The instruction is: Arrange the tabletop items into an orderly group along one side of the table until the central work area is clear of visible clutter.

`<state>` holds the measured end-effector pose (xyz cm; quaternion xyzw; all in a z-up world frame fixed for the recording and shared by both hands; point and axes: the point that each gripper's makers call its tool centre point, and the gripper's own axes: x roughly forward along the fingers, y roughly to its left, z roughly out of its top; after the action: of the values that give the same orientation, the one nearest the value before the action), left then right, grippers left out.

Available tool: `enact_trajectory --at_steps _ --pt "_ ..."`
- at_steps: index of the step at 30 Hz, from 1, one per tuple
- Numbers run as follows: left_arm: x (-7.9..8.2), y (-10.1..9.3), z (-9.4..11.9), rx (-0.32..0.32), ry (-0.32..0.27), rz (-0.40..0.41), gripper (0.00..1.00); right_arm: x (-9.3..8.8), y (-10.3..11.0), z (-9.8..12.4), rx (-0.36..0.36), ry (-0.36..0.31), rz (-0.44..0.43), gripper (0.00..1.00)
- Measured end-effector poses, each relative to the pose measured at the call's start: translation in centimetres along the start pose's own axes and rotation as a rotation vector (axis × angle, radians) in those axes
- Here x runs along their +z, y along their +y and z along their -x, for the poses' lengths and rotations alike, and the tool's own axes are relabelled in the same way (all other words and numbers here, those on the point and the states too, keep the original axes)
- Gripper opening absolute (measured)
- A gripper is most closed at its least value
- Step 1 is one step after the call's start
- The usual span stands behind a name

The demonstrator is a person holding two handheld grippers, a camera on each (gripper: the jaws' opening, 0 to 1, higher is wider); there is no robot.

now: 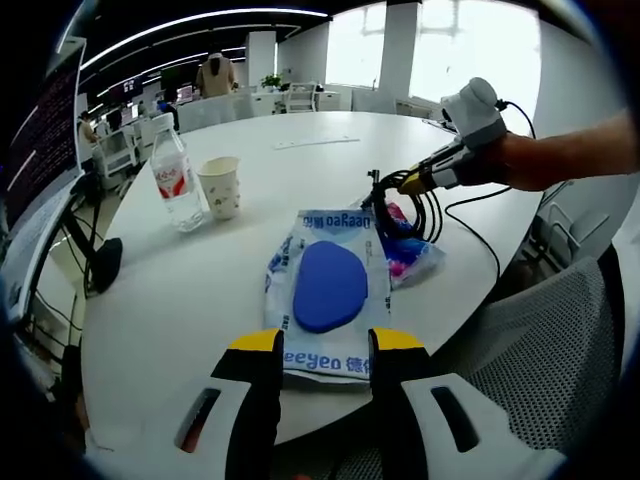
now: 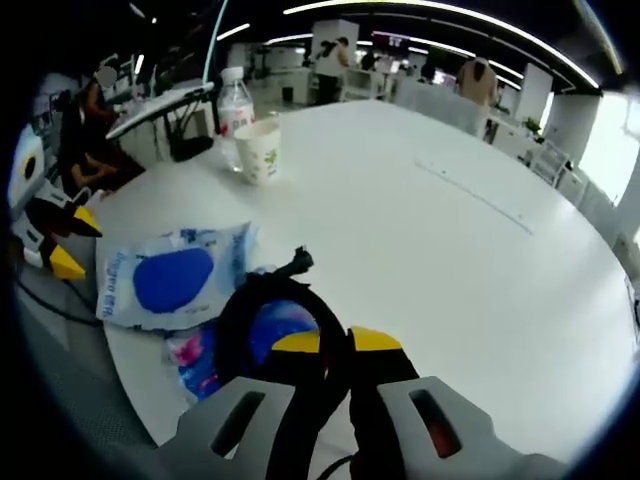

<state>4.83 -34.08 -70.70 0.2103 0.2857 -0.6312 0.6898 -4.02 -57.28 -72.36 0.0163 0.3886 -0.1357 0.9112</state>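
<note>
1. Jaws: right gripper (image 2: 335, 342) pinches the black cable coil (image 2: 262, 318); left gripper (image 1: 325, 342) stands spread before the wipes pack (image 1: 328, 290).
2. Step: shifting the coil off the table (image 1: 190, 310) centre.
3. Next: carry it beside bottle (image 1: 176, 180) and cup (image 1: 221, 186).

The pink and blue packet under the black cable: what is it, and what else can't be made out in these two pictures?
- Pink and blue packet: in both views the black cable covers most of it; no wording shows.
- Right tool: in the right gripper view its tips sit against the cable loop; whether it is gripped is unclear.
- Paper cup: its inside faces away in both views.
- Bottle label: too small to read.
</note>
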Motion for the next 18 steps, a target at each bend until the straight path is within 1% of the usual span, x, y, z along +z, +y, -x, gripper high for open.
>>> enact_trajectory --at_steps 3,6,9,18 --pt "0.0 0.0 0.0 0.0 -0.001 -0.001 0.32 0.2 0.1 0.4 0.005 -0.012 -0.008 0.05" --pt "0.0 0.0 0.0 0.001 -0.001 -0.002 0.32 0.3 0.4 1.0 0.005 -0.017 0.002 0.05" --pt "0.0 0.0 -0.1 0.001 0.001 -0.004 0.32 0.5 0.6 1.6 0.013 -0.04 -0.005 0.05" --pt "-0.1 -0.1 -0.1 -0.003 0.005 -0.009 0.32 0.7 0.6 3.0 -0.002 -0.066 -0.019 0.05"
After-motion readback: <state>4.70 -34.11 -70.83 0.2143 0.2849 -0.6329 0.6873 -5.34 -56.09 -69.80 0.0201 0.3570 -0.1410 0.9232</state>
